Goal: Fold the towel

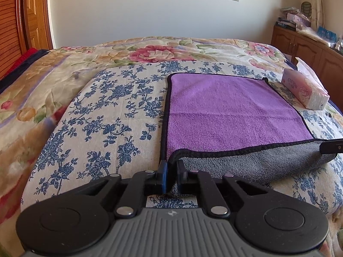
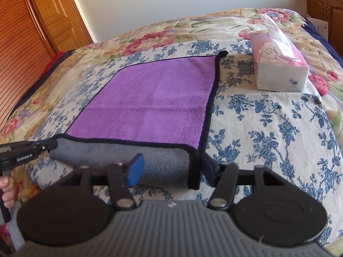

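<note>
A purple towel (image 1: 231,111) with a grey underside and black trim lies on the blue-flowered cloth (image 1: 103,115); it also shows in the right wrist view (image 2: 154,100). Its near edge is turned over, grey side up (image 1: 257,160). My left gripper (image 1: 171,171) is shut on the towel's near left corner. My right gripper (image 2: 171,167) is open, its fingers either side of the near right corner (image 2: 193,167) of the grey fold. The left gripper shows at the left of the right wrist view (image 2: 46,146), and the right one at the right edge of the left wrist view (image 1: 331,146).
A pink tissue box (image 2: 278,64) lies on the bed right of the towel, also in the left wrist view (image 1: 306,90). A floral quilt (image 1: 163,49) covers the bed. A wooden cabinet (image 1: 306,47) stands at the right, wooden doors (image 2: 32,32) at the left.
</note>
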The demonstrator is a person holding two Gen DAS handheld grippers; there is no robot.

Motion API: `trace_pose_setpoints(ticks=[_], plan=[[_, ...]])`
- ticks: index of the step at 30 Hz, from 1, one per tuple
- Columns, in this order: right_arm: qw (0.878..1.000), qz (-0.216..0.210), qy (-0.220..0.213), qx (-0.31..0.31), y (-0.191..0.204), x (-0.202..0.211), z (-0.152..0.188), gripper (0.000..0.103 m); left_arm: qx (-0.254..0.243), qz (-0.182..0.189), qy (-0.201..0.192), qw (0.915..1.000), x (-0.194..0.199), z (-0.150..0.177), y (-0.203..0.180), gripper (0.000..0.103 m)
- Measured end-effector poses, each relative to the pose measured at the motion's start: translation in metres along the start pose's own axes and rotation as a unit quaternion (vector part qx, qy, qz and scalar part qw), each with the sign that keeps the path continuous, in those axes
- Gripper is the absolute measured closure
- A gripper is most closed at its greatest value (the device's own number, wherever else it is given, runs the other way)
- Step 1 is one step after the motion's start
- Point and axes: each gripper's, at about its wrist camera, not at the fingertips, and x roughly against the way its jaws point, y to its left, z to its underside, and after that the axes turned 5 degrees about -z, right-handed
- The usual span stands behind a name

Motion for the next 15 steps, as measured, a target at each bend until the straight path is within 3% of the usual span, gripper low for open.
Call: trace_pose_setpoints(ticks=[3,5,10,15], plan=[[1.000,-0.002,0.004,-0.004,-0.003,-0.001,0.000,0.058,0.001,0.000,0.000,1.0000,0.000,0.000,0.000,0.093],[1.000,0.001,0.008,-0.009,-0.005,-0.001,-0.001,0.070,0.000,0.000,-0.001,1.0000,0.000,0.000,0.001,0.093],[1.000,0.003,0.014,-0.019,-0.010,-0.004,0.000,0.073,0.000,-0.001,0.000,1.0000,-0.001,0.000,0.001,0.093],[1.000,0.003,0.015,-0.014,-0.011,-0.003,-0.001,0.084,0.003,0.001,0.000,1.0000,-0.001,-0.001,0.002,0.093]])
